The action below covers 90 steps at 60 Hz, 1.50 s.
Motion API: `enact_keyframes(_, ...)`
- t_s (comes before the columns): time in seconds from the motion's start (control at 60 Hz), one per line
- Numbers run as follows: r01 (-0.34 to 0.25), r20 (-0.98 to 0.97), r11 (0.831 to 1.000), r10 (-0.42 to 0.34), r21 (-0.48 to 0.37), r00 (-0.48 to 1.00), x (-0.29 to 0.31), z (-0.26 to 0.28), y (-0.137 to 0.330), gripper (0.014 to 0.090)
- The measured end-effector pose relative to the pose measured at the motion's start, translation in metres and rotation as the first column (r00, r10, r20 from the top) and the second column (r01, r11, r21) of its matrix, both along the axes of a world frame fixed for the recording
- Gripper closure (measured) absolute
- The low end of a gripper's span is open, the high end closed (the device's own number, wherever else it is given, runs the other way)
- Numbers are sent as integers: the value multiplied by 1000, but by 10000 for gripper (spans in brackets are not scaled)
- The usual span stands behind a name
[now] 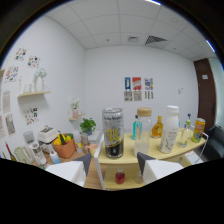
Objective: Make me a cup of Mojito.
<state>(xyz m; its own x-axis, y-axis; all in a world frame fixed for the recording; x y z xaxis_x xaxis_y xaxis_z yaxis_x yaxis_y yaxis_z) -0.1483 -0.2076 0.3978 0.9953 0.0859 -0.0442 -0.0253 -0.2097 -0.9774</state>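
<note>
Gripper view. The gripper [114,161] is seen from behind its two fingers [84,162], whose dark tips stand apart with nothing clamped between them. Directly ahead of the gap, and just beyond the tips, a tall black-and-yellow can [113,133] with a silver top stands upright on the pale wooden shelf [150,154]; it is centred on the jaws' line but not touched by either finger. Beyond the right finger, a clear glass bottle with a cork-coloured lid [142,132] stands just beside the can, with a slim blue bottle [134,127] behind it. Farther to the right along the same shelf stand an amber bottle [157,127], a tall white bottle [170,129], a small green-capped bottle [187,128] and a yellow-and-red can [198,130]. On a lower tier, below the can and between the fingertips, sits a small red jar [120,176]. Beyond the left finger, well apart from the shelf, are an orange basket [64,146] and a potted green plant [88,125].
</note>
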Motion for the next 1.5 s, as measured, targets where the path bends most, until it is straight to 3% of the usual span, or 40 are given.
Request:
enact_keyframes(0.417, 82, 29, 996, -83, 40, 996, -12, 8, 103, 201)
enact_keyframes(0.483, 86, 34, 995, -87, 43, 996, -12, 7, 111, 277)
enact_keyframes(0.6, 111, 18, 993, -112, 42, 994, -5, 5, 118, 501)
enact_keyframes(0.7, 105, 15, 994, -106, 39, 994, -5, 5, 119, 514)
enact_keyframes(0.983, 25, 26, 998, -27, 61, 999, -12, 15, 101, 537)
enact_keyframes(1.267, -37, -20, 985, 41, 170, 999, 8, 50, 28, 541)
enact_keyframes(1.367, -45, 15, 988, 44, 150, 999, 22, 22, 3, 541)
enact_keyframes(1.5, -43, -10, 997, 43, 60, 999, 39, -46, -15, 541)
